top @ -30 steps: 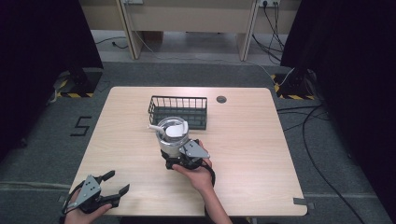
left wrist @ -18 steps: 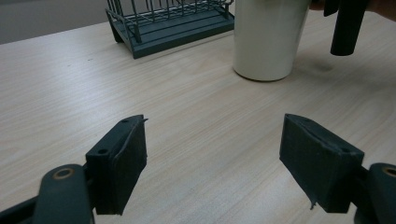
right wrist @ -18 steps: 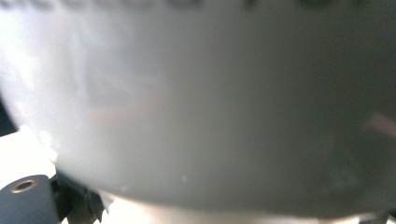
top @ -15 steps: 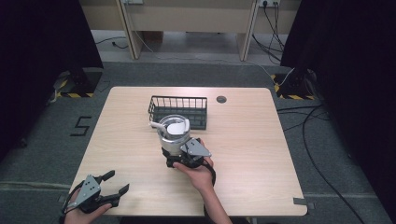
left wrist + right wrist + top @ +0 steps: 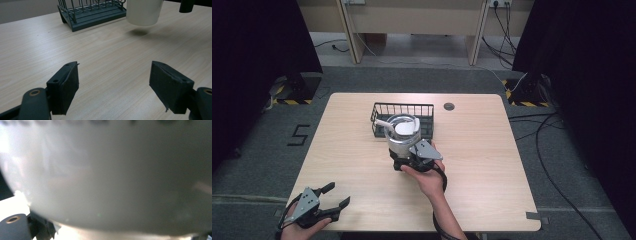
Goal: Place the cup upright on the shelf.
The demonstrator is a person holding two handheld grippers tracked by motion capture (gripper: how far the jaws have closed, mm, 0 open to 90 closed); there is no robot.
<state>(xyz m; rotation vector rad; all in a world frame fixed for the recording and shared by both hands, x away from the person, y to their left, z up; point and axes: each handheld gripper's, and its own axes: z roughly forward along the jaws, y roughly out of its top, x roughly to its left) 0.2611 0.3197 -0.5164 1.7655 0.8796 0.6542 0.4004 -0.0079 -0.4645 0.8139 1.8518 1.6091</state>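
Table: wire basket just behind the held mug.

A black "5" marks the floor.

A white mug is held upright, lifted clear of the table: in the left gripper view its base hangs above its own shadow on the wood. Its open mouth faces up and its handle juts out to the left. It sits just in front of the dark wire basket, near the table's middle
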